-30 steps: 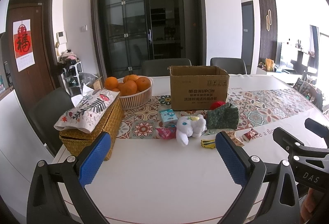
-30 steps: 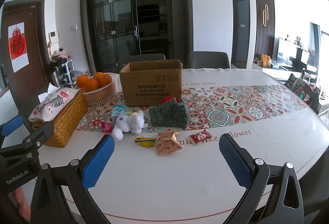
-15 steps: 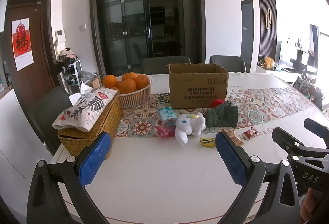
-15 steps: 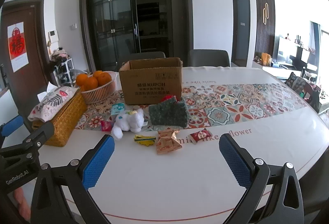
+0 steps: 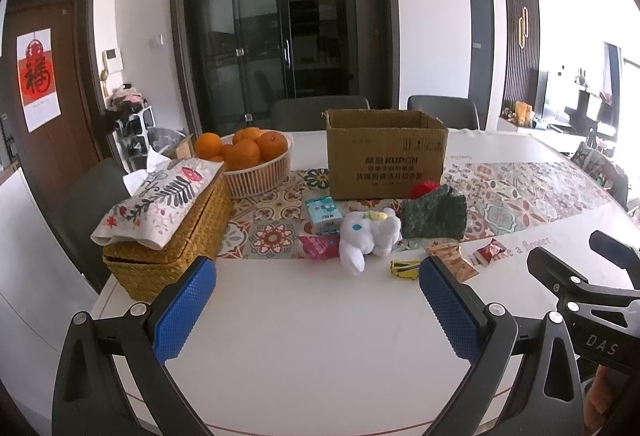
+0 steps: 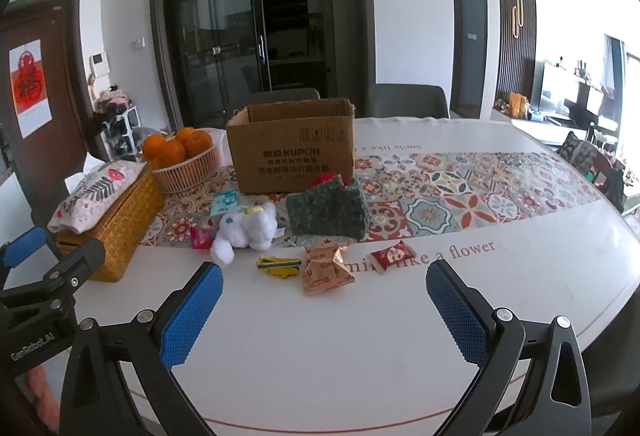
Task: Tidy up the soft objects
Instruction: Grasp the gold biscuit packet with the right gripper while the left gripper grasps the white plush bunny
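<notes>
Two grippers, left gripper [image 5: 316,286] and right gripper [image 6: 324,290], hang over the near edge of the white table [image 6: 320,348], both spread wide and holding nothing. Bare tabletop lies between them and the clutter: white plush toy [image 6: 248,228] and green knitted piece [image 6: 326,212] sit on the patterned runner [image 6: 460,204], just in front of the open cardboard box [image 6: 292,152]. Left flank is tighter (wicker tissue box [image 5: 168,240] near the table's edge; orange basket [image 5: 256,164] behind it), while small wrappers [image 6: 324,268] lie nearest the right gripper.

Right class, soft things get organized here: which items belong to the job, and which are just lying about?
Belong: white plush toy, green knitted piece, red yarn ball, cardboard box.

Lying about: oranges, wicker tissue box, snack wrappers.
</notes>
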The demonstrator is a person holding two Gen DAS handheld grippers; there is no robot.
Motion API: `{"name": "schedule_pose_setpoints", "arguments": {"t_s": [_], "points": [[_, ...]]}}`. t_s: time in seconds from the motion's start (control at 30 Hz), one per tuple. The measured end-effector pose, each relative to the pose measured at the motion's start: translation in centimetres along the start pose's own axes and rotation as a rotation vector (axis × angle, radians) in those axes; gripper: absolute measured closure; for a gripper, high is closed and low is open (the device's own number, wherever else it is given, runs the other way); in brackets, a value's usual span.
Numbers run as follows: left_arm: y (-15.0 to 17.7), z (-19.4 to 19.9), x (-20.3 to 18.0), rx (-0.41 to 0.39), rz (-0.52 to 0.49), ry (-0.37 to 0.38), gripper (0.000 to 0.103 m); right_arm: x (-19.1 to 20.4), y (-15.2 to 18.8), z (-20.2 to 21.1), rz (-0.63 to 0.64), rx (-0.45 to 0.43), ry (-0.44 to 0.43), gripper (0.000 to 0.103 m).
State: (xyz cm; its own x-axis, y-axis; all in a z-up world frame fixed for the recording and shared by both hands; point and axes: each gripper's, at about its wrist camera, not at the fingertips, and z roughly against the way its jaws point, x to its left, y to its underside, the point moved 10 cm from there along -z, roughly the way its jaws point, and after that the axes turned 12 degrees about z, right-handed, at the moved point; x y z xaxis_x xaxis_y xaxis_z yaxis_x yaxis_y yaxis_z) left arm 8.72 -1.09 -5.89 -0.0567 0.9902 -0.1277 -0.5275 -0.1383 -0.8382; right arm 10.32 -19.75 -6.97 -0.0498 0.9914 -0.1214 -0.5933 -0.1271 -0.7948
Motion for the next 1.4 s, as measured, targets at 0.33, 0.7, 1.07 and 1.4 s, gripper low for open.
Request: {"name": "schedule_pose_setpoints", "arguments": {"t_s": [0.33,0.7,1.07,1.4], "points": [[0.2,-3.9,-0.5,0.058,-0.011,0.012,0.0,-0.2,-0.1,-3.9,-0.02,0.056,-0.013,0.0],[-0.2,-9.3,-2.0,0.125,-0.053,0.044,0.0,-1.0,0.0,-9.3,-0.058,0.122,-0.022,0.001],[0.7,-15.4,-3.4,0.224,-0.095,0.09,0.0,-1.3,1.6,-15.6,-0.11,0.237,-0.069,0.008],[1.7,-20.7,-4.4,0.294,-0.171,0.122,0.003,-0.5,3.6,-20.1,-0.16,0.34,-0.109,0.016]]}}
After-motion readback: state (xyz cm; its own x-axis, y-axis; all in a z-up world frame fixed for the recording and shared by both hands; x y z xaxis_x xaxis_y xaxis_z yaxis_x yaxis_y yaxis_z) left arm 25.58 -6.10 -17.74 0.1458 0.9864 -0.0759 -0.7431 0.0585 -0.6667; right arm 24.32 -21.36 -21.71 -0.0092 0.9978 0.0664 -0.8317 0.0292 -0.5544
